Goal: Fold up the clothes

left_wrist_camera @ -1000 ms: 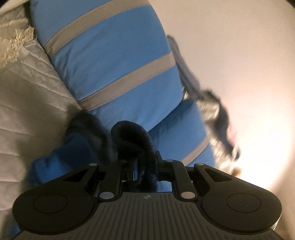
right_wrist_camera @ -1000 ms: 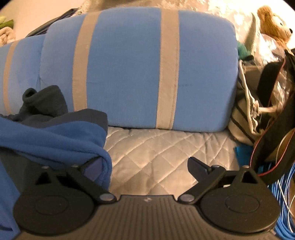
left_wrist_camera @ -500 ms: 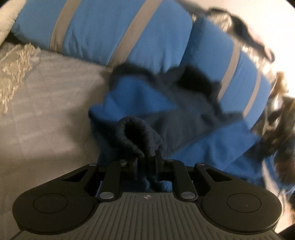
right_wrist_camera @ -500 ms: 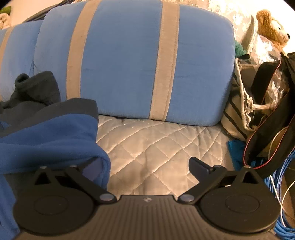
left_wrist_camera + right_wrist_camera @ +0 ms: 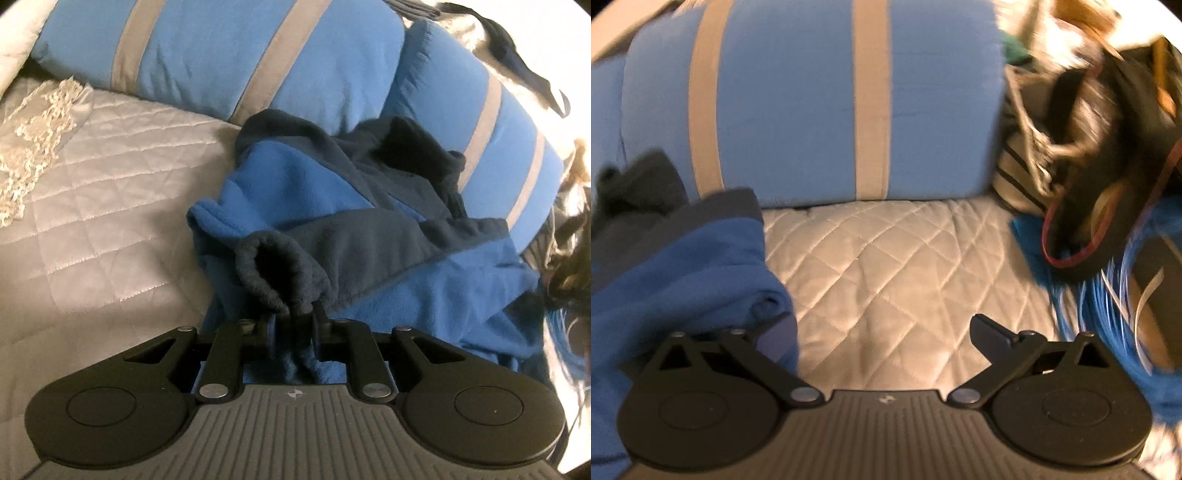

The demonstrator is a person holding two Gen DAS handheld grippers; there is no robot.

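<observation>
The folding has only begun. The fleece [image 5: 332, 206] lies in a soft heap in the middle of the frame, on the bed [image 5: 92, 206] and against the pillows [image 5: 229, 55], with no neat fold yet. It is fuzzy, bright blue with dark blue parts. The left tongs [image 5: 293, 321] pinch its dark cuff [image 5: 277, 273]. The right tongs [image 5: 882, 332] are spread wide with only bed between them, at the fleece's edge.
</observation>
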